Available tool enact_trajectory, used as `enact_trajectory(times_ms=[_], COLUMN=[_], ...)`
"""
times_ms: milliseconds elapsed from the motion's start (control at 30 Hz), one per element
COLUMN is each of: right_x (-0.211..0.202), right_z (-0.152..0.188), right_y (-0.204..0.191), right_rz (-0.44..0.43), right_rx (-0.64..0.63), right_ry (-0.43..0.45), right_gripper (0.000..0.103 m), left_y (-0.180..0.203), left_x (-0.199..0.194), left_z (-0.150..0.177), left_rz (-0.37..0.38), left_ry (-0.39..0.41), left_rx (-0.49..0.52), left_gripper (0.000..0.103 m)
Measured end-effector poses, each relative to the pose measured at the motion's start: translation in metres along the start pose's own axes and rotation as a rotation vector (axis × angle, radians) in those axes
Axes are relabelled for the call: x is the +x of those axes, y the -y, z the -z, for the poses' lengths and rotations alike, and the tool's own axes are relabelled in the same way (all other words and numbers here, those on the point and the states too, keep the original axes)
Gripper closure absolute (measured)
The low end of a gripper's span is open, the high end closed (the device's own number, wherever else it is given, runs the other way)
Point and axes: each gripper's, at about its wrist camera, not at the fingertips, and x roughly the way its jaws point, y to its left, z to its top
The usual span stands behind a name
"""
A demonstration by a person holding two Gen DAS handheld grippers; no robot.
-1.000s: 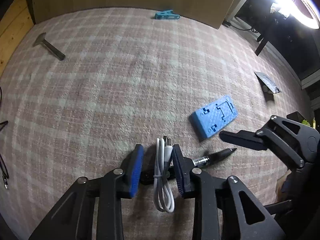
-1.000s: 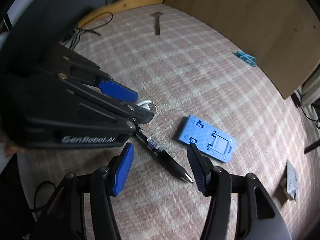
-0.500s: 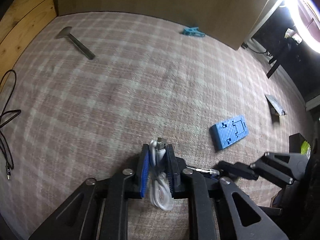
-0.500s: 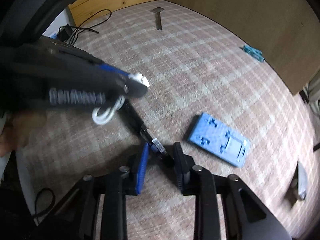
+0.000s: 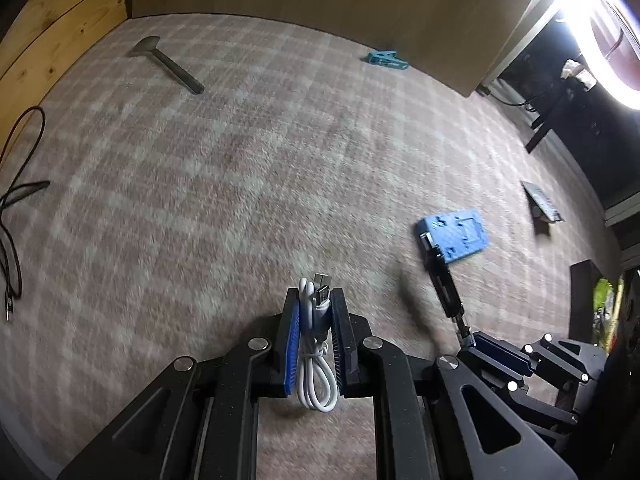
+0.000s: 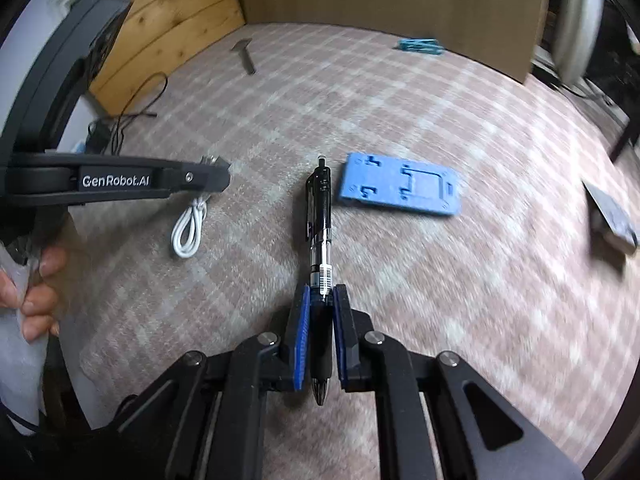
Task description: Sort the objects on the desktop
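A white coiled cable (image 5: 315, 356) is being held between the jaws of the left gripper (image 5: 315, 304), its metal plugs sticking out past the tips and its loop hanging behind the pads, clear of the checked pink cloth (image 5: 248, 168) covering the tabletop. A black pen (image 6: 320, 248) is being gripped by the right gripper (image 6: 321, 300), whose jaws have just been closing on the barrel; the clicker end is pointing away from the camera and the tip is showing behind the pads. In the right wrist view the pen's far end is being seen just beside a flat blue plastic plate (image 6: 400, 190) lying on the cloth. Farther off, a grey metal tool (image 5: 168, 64) and a small teal clip (image 5: 386, 60) are lying near a brown board (image 5: 320, 0) standing at the far edge. A black wire (image 5: 16, 184) is trailing at the left side. A person's fingers (image 6: 40, 292) are being seen wrapped around the left gripper's handle.
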Motion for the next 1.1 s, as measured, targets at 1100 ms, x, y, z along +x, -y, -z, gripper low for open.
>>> enact_trajectory(times_ms=[1100], right_x=[-0.263], right_z=[0.227], right_y=[0.18], right_rz=[0.407], right_rx=[0.697], right_ry=[0.331], right_gripper=[0.092], left_y=[0.377], left_x=[-0.051], left_z=[0.127], left_rz=[0.443], left_ry=[-0.083], left_rx=[0.69], left_gripper=[0.09])
